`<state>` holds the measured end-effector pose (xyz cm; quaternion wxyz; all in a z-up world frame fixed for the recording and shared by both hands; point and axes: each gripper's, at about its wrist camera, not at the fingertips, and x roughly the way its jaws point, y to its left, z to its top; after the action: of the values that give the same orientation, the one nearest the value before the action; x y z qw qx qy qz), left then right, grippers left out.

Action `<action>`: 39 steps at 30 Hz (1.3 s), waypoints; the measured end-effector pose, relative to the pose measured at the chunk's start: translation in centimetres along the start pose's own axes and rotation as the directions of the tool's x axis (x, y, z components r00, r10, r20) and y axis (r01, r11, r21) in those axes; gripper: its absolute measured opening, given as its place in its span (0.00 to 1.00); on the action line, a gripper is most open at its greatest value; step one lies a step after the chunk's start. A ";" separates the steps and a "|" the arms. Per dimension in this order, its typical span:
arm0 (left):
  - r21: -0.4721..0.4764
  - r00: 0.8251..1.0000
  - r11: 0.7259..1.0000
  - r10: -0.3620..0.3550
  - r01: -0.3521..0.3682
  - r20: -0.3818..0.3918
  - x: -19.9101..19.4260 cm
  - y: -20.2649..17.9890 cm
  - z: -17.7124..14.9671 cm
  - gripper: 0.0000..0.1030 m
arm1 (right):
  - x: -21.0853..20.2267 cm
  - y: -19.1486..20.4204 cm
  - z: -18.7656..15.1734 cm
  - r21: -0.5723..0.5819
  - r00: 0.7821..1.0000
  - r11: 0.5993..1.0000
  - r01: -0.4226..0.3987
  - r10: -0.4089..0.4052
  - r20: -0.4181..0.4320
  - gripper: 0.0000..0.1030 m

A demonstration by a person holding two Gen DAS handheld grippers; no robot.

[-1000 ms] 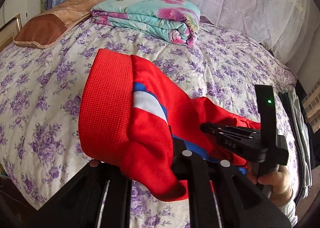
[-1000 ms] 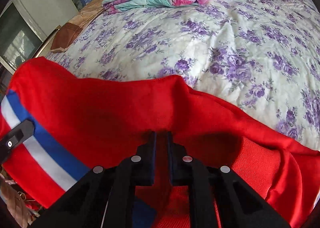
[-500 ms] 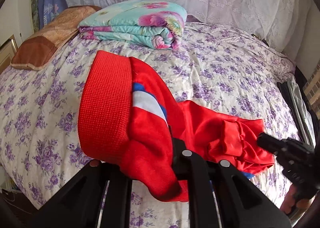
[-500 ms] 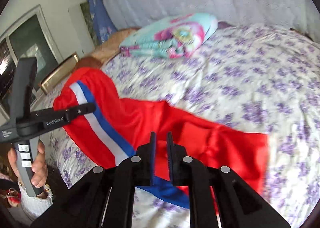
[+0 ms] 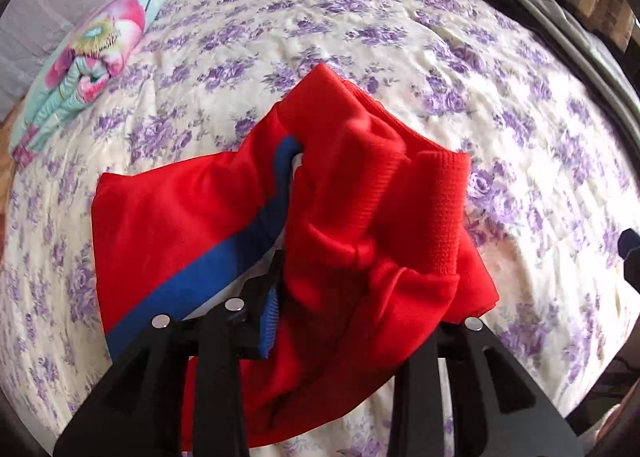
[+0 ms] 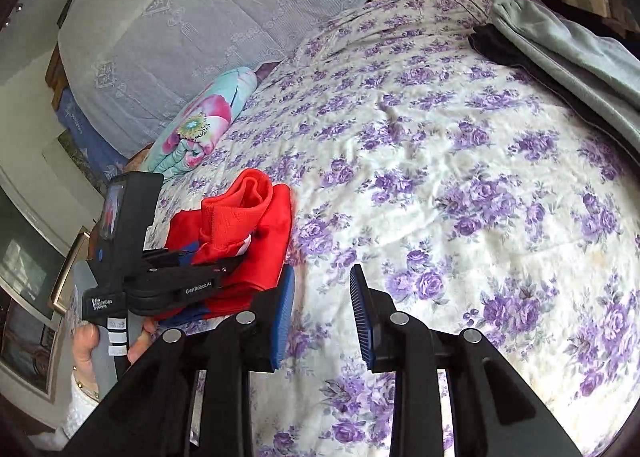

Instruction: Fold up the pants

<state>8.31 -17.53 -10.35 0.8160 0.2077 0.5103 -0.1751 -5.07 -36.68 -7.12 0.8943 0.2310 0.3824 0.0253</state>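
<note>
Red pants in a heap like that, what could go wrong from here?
1. The left gripper has just been opening its jaws with the red pants draped between them, so cloth may snag on a finger and drag along as it pulls away.
2. The right gripper, jaws also just opened and empty, hangs over the bedspread. The pants lie crumpled with the ribbed waistband twisted up, so the fold may come out lumpy.

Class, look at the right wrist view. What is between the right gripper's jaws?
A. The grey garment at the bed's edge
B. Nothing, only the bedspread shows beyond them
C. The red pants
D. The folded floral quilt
B: the right gripper has open jaws with only the bedspread showing in the gap; the red pants hang at the left gripper.
</note>
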 end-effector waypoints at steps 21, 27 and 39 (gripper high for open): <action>-0.210 0.967 0.947 -0.222 0.245 0.127 -1.9 7.5 -4.4 0.21 | 5.3 14.4 6.0 -0.359 0.989 0.923 -0.136 0.104 -0.106 0.31; -0.206 0.957 0.938 -0.252 0.278 0.146 -1.8 8.0 -4.7 0.20 | 12.3 12.7 3.6 -0.431 0.956 0.900 0.061 -0.178 -0.235 0.27; -0.304 0.914 0.877 -0.290 0.373 0.285 -7.1 15.4 -8.3 0.21 | 11.4 19.8 6.4 -0.616 0.949 0.787 0.030 -0.217 -0.231 0.40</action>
<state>6.71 0.44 -4.72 0.8509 -0.0546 0.4632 -0.2419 10.05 -18.99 -2.34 0.8548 -0.0990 0.4951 0.1203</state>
